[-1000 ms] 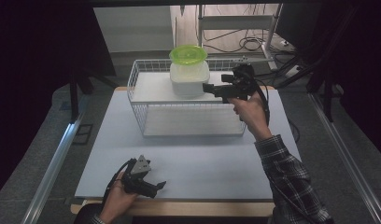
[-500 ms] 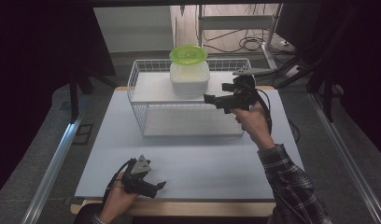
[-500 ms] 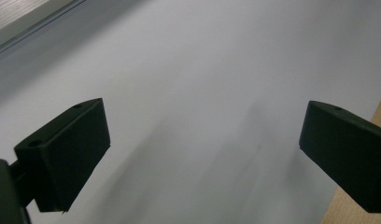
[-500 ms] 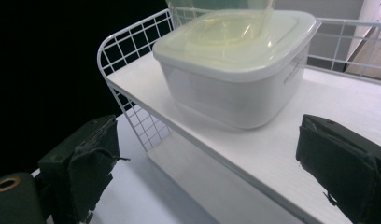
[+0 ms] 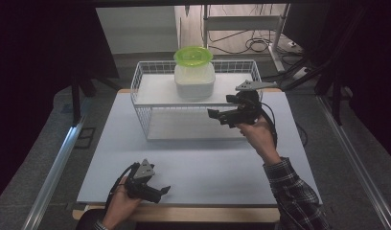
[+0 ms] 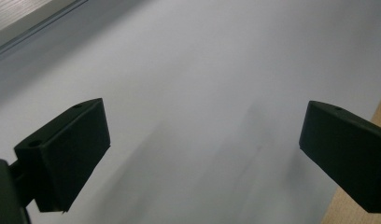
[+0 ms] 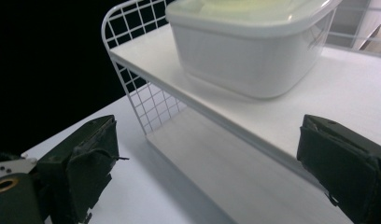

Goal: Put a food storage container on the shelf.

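Note:
A white plastic tub (image 5: pixel 194 80) with a lime-green lid (image 5: pixel 193 56) stands on the top shelf of a white wire rack (image 5: pixel 144 92) at the back of the table. My right gripper (image 5: pixel 217 116) hovers open in front of the rack's right half, below the tub and pointing left. In the right gripper view the tub (image 7: pixel 254 51) sits above and beyond the wide-apart jaws of the right gripper (image 7: pixel 207 154), with nothing between them. My left gripper (image 5: pixel 161 193) rests low near the table's front edge. It is open, and the left gripper (image 6: pixel 202 140) has only bare tabletop ahead.
The pale table (image 5: pixel 208 163) stretches between the rack and the front edge. The rack's lower shelf (image 7: pixel 235 163) is bare. Metal rails run along the floor on both sides, and a dark screen and cables stand behind the table.
My right gripper has dropped from the tub's level on the top shelf and drawn back toward the person, still open. The left gripper has stayed put.

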{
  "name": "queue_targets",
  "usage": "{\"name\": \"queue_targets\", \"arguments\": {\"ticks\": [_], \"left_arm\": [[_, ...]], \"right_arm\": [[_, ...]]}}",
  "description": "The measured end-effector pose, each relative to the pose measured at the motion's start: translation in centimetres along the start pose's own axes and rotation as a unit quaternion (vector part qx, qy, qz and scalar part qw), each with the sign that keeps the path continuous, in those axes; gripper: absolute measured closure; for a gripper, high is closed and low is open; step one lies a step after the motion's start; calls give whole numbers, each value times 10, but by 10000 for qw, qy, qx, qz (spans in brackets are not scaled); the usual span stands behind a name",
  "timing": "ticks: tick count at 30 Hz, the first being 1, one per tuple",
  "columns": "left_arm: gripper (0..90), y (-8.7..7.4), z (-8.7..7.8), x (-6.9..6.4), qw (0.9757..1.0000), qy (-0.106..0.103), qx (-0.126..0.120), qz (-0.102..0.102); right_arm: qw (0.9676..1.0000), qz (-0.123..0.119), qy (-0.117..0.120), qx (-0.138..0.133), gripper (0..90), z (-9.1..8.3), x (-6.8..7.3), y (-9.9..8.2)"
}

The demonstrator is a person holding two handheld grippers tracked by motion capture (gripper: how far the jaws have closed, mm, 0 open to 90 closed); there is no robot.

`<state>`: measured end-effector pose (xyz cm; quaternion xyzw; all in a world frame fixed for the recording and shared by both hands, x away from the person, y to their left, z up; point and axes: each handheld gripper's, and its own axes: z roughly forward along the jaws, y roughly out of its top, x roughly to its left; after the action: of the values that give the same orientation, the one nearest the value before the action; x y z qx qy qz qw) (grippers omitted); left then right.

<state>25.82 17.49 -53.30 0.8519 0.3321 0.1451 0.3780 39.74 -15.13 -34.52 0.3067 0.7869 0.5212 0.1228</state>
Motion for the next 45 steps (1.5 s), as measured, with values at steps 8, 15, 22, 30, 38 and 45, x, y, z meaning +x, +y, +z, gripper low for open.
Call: {"name": "queue_targets", "arguments": {"ticks": [8,15,22,30,38,45], "left_arm": [[17,0,0,0,10000,-11,31,-11],[17,0,0,0,10000,-5,36,-13],[17,0,0,0,10000,-5,44,-2],[17,0,0,-1,10000,-19,38,-3],[19,1,0,-1,9999,-69,79,-50],[19,1,0,-1,9999,-64,64,-42]], "right_arm": [[10000,-84,7,33,56,2,6,-13],[9999,-97,3,113,38,6,10,-26],[9997,-113,-78,186,7,8,10,-36],[9987,-344,-76,373,0,4,19,-48],[9984,-374,-42,416,0,-6,26,-59],[9979,-430,-30,492,0,-9,30,-72]]}}
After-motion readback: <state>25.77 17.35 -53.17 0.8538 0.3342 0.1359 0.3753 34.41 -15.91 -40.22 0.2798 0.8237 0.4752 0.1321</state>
